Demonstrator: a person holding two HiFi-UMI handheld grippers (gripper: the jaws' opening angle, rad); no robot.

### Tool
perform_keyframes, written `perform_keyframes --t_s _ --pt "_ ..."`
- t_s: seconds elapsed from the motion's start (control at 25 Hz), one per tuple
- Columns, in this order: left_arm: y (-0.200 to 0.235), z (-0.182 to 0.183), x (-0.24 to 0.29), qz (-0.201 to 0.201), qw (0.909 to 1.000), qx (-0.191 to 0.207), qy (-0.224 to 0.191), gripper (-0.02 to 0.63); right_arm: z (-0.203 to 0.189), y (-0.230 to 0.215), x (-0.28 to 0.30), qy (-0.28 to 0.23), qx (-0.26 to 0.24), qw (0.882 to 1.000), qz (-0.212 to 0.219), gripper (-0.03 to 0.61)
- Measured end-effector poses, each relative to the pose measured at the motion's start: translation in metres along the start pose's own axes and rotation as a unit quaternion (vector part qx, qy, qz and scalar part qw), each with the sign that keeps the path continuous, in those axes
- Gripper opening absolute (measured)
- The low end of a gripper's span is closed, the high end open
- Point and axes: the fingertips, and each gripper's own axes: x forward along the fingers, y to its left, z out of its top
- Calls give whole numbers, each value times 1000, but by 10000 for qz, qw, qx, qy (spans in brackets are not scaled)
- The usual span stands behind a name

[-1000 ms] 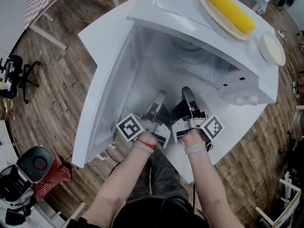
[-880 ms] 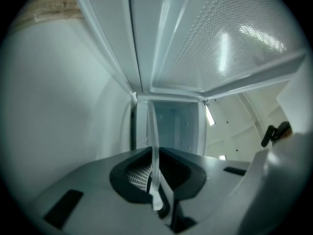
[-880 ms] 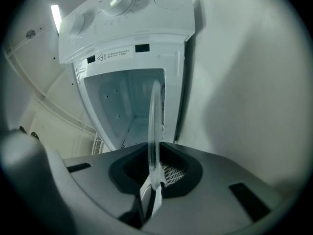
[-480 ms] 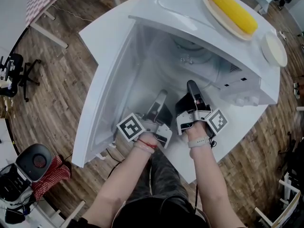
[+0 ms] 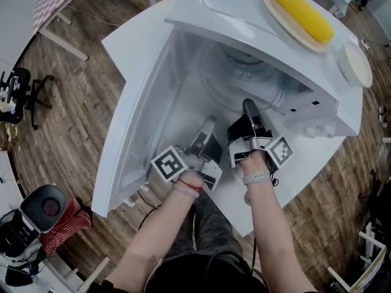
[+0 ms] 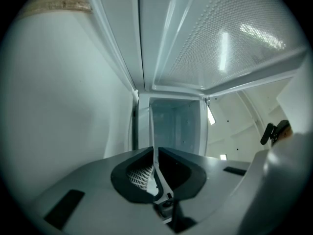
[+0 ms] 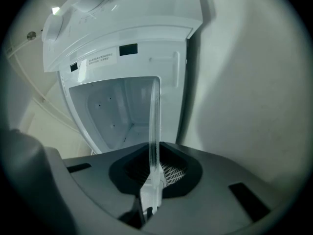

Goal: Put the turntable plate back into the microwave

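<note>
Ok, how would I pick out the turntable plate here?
Find the white microwave, door open. At its mouth, the left gripper and right gripper clamp the rim of the turntable plate. Unlike the opaque plate under the corn cob on top, it is clear glass.

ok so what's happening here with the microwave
A person holds a gripper in each hand. Both the left gripper and the right gripper have their jaws shut on the rim of the clear glass turntable plate. They hold it at the mouth of the open microwave, whose door is swung out to the left. The plate hasn't been let go yet. A cob of corn lies on a dish on top.
</note>
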Motion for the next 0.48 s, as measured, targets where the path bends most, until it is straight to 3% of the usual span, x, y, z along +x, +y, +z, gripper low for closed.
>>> perform_keyframes --t_s 0.32,0.48 --pt "3 -1 4 36 10000 -2 41 32 1 3 0 -46 -121 9999 98 44" --pt "3 -3 7 47 9999 47 104 32 -3 7 -3 97 -253 9996 119 88"
